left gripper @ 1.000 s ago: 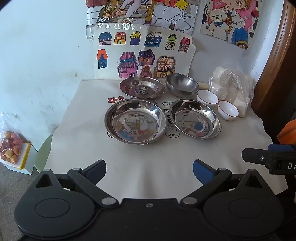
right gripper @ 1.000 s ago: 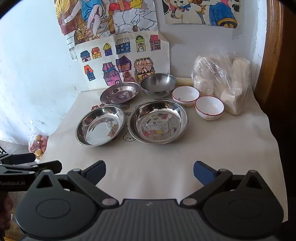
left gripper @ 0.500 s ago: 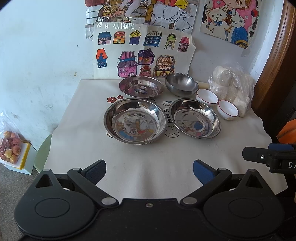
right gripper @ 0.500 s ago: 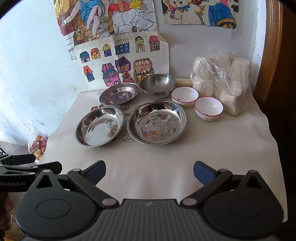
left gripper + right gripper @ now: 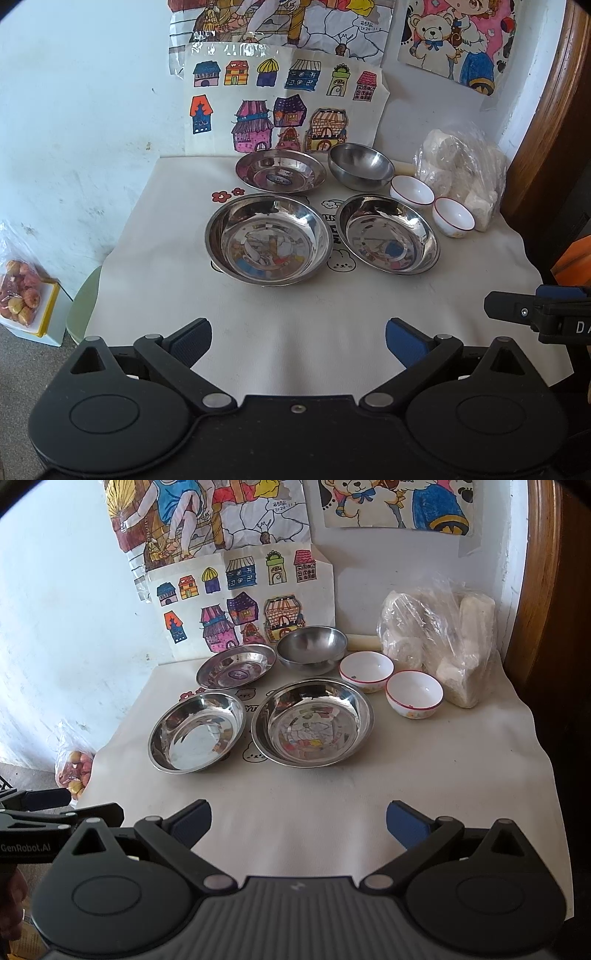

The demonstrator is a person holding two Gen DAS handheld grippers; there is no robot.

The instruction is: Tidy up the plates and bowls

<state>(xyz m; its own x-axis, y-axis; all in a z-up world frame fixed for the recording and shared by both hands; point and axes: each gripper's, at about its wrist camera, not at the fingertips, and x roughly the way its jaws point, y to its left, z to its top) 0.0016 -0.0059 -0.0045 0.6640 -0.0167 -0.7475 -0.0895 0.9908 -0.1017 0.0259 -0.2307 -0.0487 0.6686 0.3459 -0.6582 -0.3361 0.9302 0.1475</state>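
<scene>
Three shallow steel plates sit on the white cloth-covered table (image 5: 295,302): a left front plate (image 5: 269,240) (image 5: 197,733), a right front plate (image 5: 388,234) (image 5: 312,722) and a smaller back plate (image 5: 280,171) (image 5: 236,666). A deep steel bowl (image 5: 360,166) (image 5: 312,648) stands at the back. To its right stand two white red-rimmed bowls (image 5: 412,192) (image 5: 453,216) (image 5: 365,668) (image 5: 413,692). My left gripper (image 5: 298,338) hangs open over the table's near edge, holding nothing. My right gripper (image 5: 298,819) is open too, beside it on the right.
A clear plastic bag of white lumps (image 5: 461,173) (image 5: 439,642) leans at the back right corner by a wooden frame (image 5: 546,110). Drawings cover the wall behind. On the floor to the left lies a bag of fruit (image 5: 22,295).
Nothing on the table has moved. Both grippers stay open, and the right wrist view has drifted only very slightly.
</scene>
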